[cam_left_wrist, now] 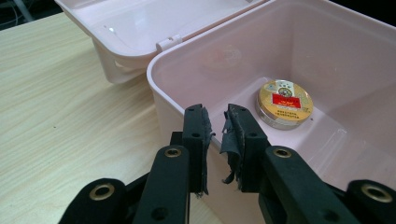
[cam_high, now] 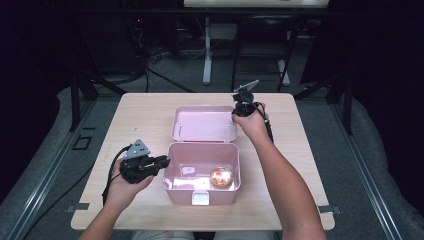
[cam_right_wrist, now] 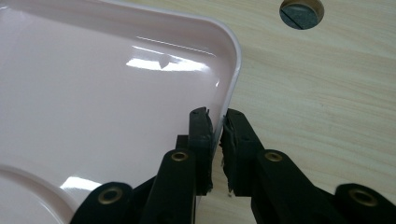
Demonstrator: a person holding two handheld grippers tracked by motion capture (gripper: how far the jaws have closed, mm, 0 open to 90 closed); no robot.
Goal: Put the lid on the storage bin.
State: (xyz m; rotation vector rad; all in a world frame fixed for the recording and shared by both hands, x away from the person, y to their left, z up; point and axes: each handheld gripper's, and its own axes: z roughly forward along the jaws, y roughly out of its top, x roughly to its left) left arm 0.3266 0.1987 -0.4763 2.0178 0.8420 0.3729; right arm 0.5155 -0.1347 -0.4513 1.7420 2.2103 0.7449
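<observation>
From above, the pink box (cam_high: 202, 172) sits mid-worktop, its lid (cam_high: 204, 123) lying flat behind; my left tongs (cam_left_wrist: 217, 140) clamp the box's left wall, and my right tongs (cam_right_wrist: 215, 135) clamp the lid's right rim, nearer for swinging it shut.

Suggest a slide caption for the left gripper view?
Left claw pinching the pink box wall, round tin inside.

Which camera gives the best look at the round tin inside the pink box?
The left gripper view. There the round tin lies close and sharp on the floor of the pink box, its gold lid and red label plain. The high view shows it as a small glary disc near the front wall. The right gripper view looks at the open lid instead.
</observation>
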